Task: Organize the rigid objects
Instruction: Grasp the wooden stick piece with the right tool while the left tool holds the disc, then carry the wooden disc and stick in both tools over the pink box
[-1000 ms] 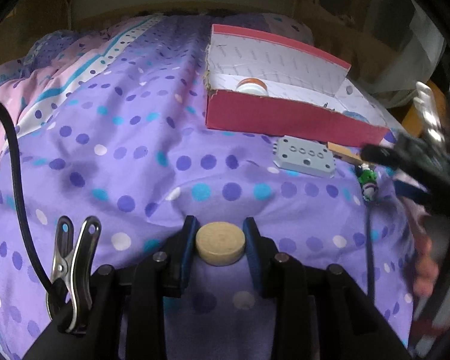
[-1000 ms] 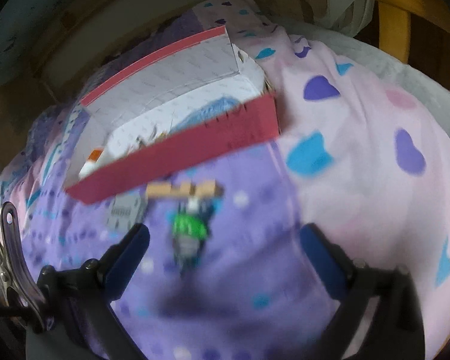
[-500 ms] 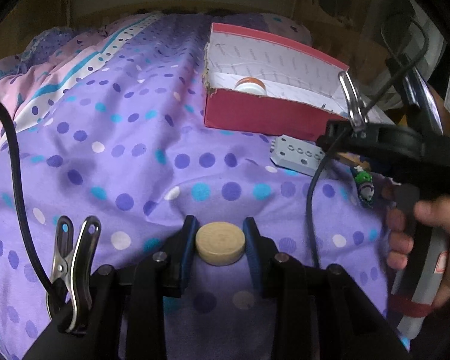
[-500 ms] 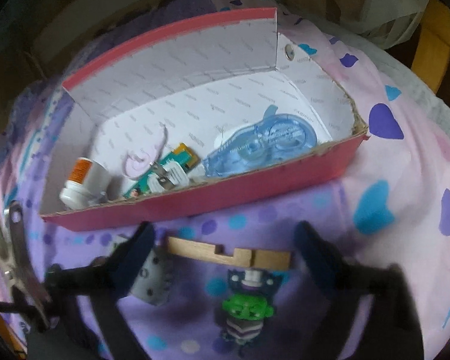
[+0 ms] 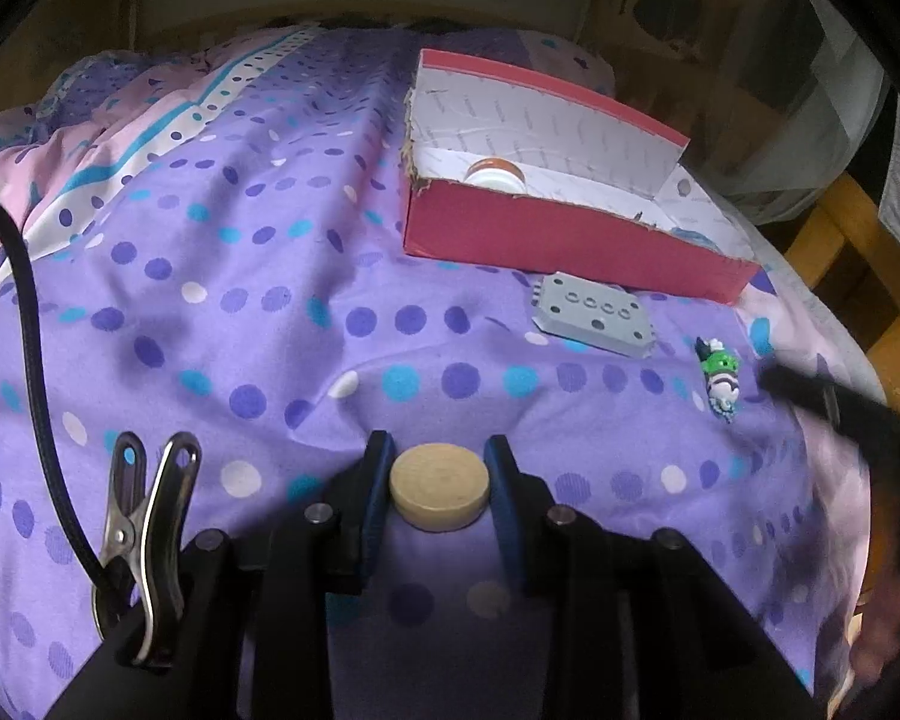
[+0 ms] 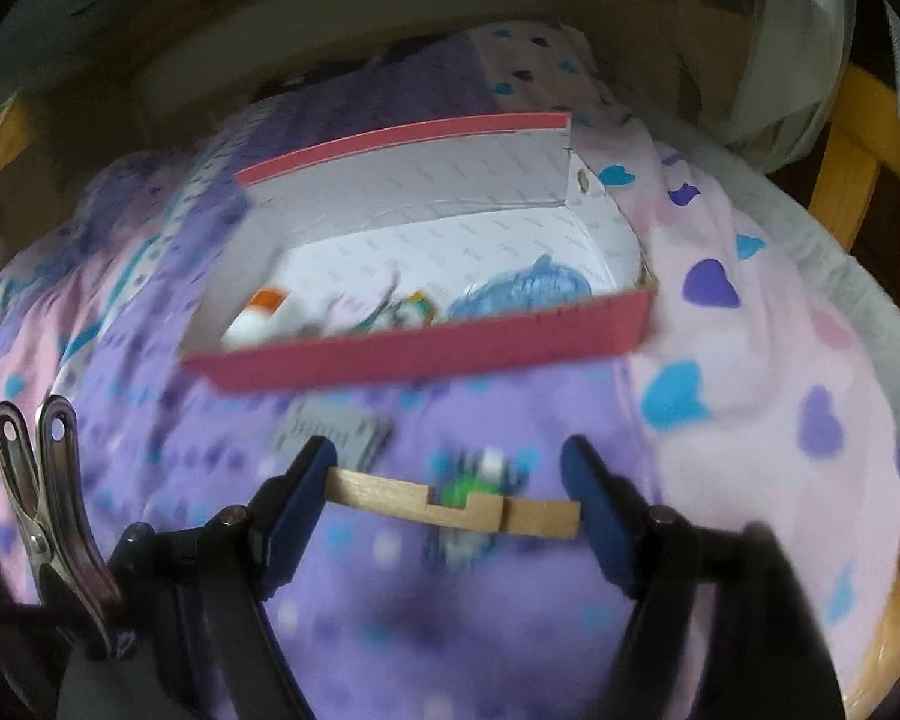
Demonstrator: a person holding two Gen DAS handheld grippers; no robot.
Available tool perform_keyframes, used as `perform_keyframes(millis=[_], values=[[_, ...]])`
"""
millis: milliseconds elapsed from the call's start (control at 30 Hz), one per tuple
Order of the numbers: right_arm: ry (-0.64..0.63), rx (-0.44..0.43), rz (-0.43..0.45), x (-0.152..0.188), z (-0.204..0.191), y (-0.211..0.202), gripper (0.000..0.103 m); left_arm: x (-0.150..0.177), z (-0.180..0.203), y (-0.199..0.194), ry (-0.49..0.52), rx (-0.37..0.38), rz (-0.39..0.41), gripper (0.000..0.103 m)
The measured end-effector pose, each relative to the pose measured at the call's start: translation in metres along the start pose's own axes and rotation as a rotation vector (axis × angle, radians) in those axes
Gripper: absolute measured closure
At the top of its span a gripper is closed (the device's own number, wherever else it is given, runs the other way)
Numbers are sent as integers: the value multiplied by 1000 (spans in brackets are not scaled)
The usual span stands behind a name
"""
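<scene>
My left gripper (image 5: 439, 477) is shut on a round wooden disc (image 5: 439, 489), low over the purple dotted bedcover. My right gripper (image 6: 453, 498) is shut on a notched wooden bar (image 6: 402, 495), gripped end to end and held clear of the cover. Below the bar lies a green toy figurine (image 6: 468, 486) (image 5: 719, 375). A grey block with holes (image 5: 594, 315) (image 6: 330, 429) rests in front of the red cardboard box (image 5: 570, 240) (image 6: 414, 354). The right wrist view is blurred.
Inside the box lie a white bottle with an orange cap (image 6: 258, 315), a blue tape dispenser (image 6: 522, 294) and small items. A yellow wooden frame (image 5: 852, 264) stands to the right of the bed. The cover turns pink with hearts (image 6: 750, 360) on the right.
My right gripper has closed on the wooden bar and lifted it off the cover, drawing back from the box. The left gripper and its disc have stayed put.
</scene>
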State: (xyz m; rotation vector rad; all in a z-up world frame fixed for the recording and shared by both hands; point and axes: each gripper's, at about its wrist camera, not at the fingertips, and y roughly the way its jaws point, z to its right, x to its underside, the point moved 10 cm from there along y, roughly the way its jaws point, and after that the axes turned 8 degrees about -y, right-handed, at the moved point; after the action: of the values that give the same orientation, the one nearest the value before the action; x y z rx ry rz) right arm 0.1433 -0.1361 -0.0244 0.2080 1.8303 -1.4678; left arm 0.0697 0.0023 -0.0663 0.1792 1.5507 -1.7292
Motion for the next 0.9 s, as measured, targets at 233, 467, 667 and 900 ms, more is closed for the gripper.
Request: perform_keyframes(millis=[233, 467, 667, 900], values=[[-80, -33, -149, 79, -7, -1, 24, 10, 2, -5, 20, -7, -23, 71], [-72, 1, -114, 94, -5, 10, 15, 35, -6, -32, -8, -25, 0, 70], [-69, -21, -121, 95, -7, 10, 13, 35, 0, -23, 40, -73, -9, 68], [-17, -76, -101, 100, -7, -8, 25, 41, -4, -35, 42, -74, -13, 71]])
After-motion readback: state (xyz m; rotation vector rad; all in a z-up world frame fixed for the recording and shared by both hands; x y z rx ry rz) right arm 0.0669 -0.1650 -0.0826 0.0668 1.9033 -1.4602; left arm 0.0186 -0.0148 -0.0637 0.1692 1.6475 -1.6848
